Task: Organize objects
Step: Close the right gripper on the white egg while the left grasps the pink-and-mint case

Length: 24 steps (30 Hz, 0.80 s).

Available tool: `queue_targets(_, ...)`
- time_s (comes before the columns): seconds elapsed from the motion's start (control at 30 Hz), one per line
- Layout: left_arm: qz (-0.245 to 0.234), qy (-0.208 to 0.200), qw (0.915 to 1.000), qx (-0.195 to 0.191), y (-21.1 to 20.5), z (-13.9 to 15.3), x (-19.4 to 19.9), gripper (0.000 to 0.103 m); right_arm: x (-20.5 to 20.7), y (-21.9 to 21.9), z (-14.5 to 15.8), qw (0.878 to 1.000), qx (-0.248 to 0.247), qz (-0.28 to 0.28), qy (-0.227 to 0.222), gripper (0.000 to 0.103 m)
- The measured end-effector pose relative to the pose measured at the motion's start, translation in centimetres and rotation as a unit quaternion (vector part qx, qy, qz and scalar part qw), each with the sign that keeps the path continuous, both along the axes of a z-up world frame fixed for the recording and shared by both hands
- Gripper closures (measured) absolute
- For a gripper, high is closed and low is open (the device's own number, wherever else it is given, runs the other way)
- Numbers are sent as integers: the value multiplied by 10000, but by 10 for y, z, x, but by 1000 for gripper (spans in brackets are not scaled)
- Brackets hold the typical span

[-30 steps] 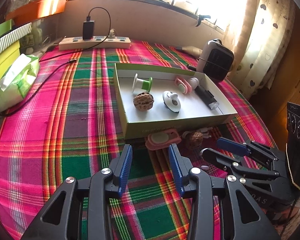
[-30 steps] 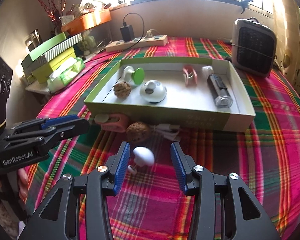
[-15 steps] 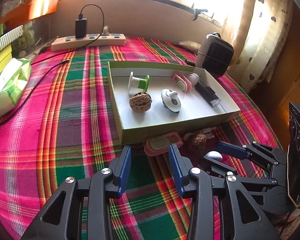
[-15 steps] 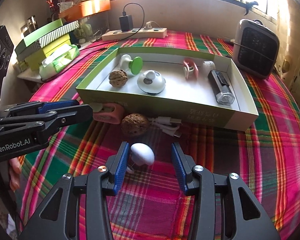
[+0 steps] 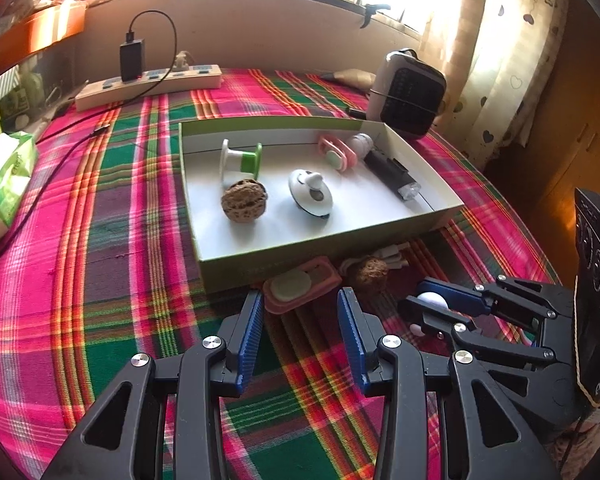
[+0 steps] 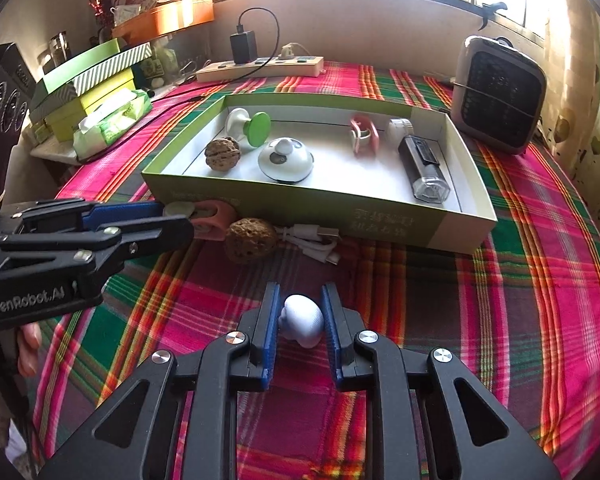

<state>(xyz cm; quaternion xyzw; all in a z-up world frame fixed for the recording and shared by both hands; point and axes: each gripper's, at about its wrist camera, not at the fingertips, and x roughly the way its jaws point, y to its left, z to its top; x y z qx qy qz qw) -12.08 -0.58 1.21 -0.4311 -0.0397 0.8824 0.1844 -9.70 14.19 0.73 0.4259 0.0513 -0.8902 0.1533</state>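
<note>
Left wrist view: rides behind left claw [image 5: 300,332], looks forward and down across plaid-covered desk [image 5: 100,248], close and low. Open box [image 5: 339,236] at 12 o'clock, heater [image 5: 405,94] at 1, right claw [image 5: 429,308] at 3.

Right wrist view: behind right claw [image 6: 300,320], same downward tilt, equally near. Box [image 6: 319,204] at 12, left claw [image 6: 172,220] at 9.

Shared: box, heater, power strip [image 6: 260,68], window wall, desk strip in front of box.

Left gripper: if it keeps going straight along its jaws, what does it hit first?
Most likely the pink case with the pale oval insert, lying on the cloth just ahead of the open left gripper. The green box wall stands right behind it. Depth is hard to judge in a fisheye view.
</note>
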Motion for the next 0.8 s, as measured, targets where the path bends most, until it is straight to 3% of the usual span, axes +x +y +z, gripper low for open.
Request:
queue_targets(0.4,-433,22,9990,-111,19,2,14,67,2,13,0,10000,44,-81,21,81)
queue_targets(0.6,-184,146,9993,-282,13,6,9,67,3,17,0,9999,60,-118,34,81)
queue_targets(0.8,-299,163,9984,-462,19,4,-1,67,2,20,0,9998,72,-163,42,81)
